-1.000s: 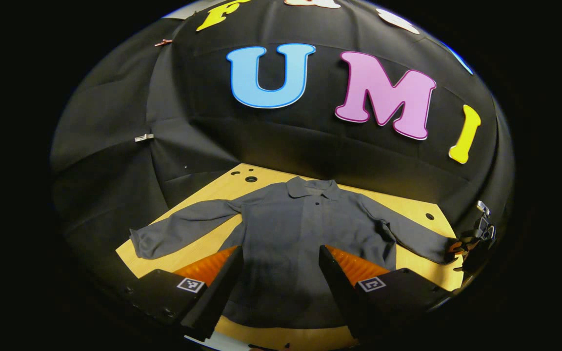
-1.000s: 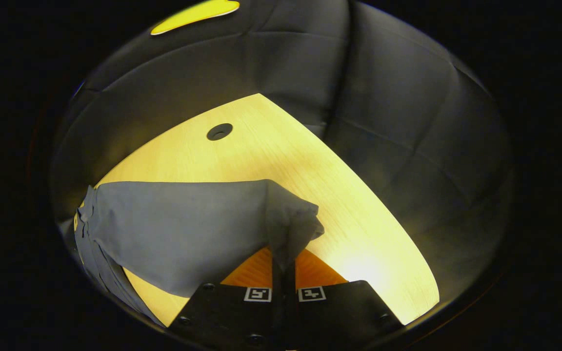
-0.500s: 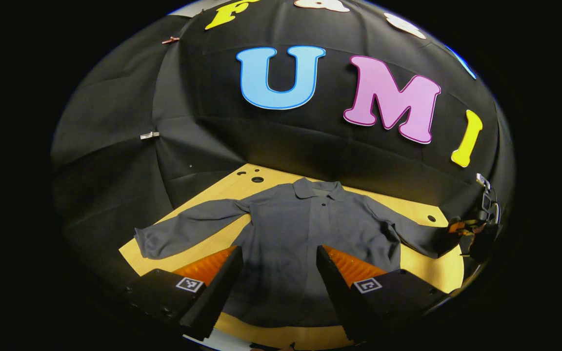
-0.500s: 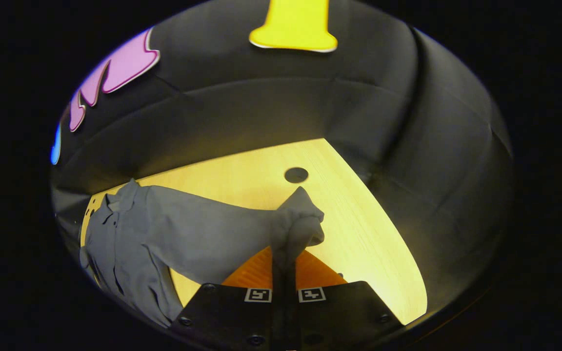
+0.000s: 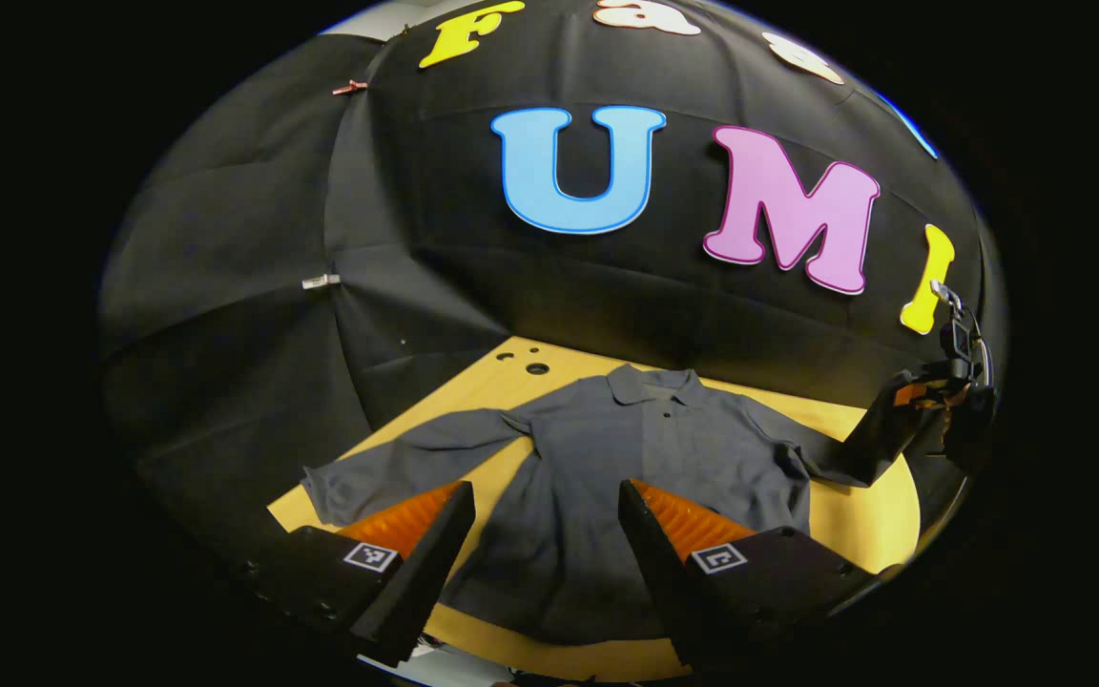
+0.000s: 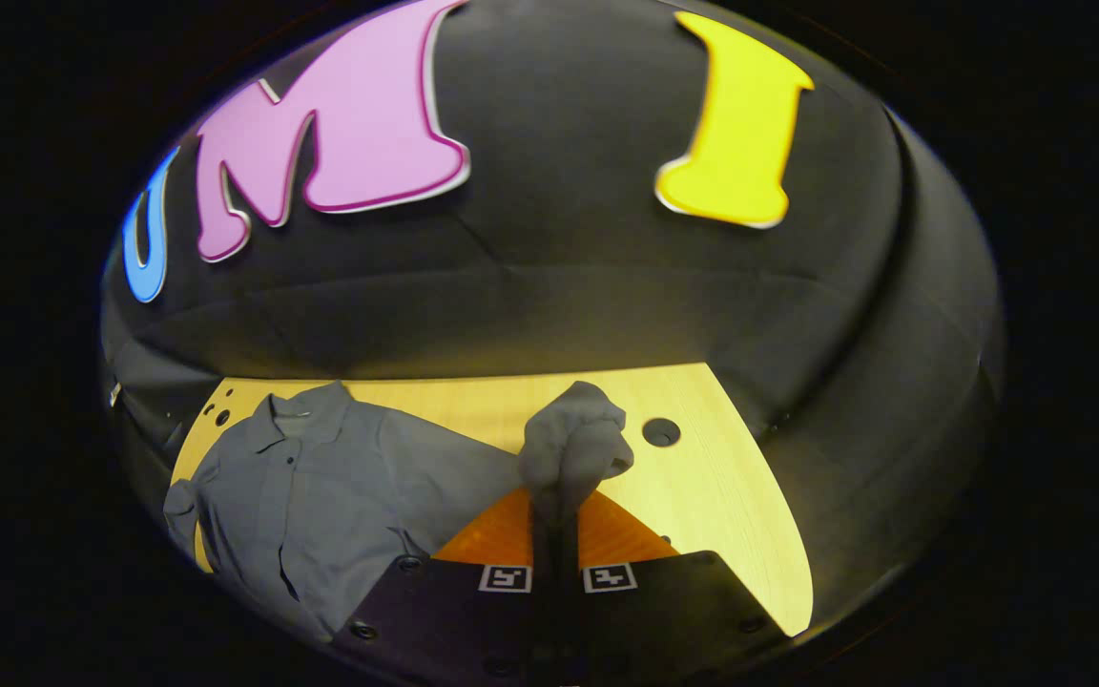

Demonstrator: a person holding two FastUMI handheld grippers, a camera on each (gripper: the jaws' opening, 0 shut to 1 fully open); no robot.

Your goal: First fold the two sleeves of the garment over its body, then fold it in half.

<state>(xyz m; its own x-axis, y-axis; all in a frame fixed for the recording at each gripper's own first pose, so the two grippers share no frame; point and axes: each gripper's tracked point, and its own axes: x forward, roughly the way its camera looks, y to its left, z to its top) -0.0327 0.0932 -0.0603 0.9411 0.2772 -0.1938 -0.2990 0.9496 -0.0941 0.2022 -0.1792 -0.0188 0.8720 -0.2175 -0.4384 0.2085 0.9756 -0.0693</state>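
A grey long-sleeved collared shirt (image 5: 635,468) lies face up on the wooden table (image 5: 864,506), collar toward the back wall. Its left sleeve (image 5: 397,463) lies spread flat on the wood. My left gripper (image 5: 540,534) hovers open over the shirt's lower body, nothing between its fingers. My right gripper (image 6: 554,520) is shut on the cuff of the right sleeve (image 6: 573,448), which bunches above its fingertips. In the left gripper view that right gripper (image 5: 936,396) holds the right sleeve (image 5: 869,444) lifted off the table at the far right.
The table has small round holes near the back left (image 5: 537,368) and one near the right (image 6: 661,432). Black cloth walls close the booth on all sides. Metal clips (image 5: 321,281) pin the cloth at the left.
My right gripper has risen and swung toward the shirt's body, lifting the right sleeve's cuff off the table. The left gripper has drifted slightly, staying open over the shirt.
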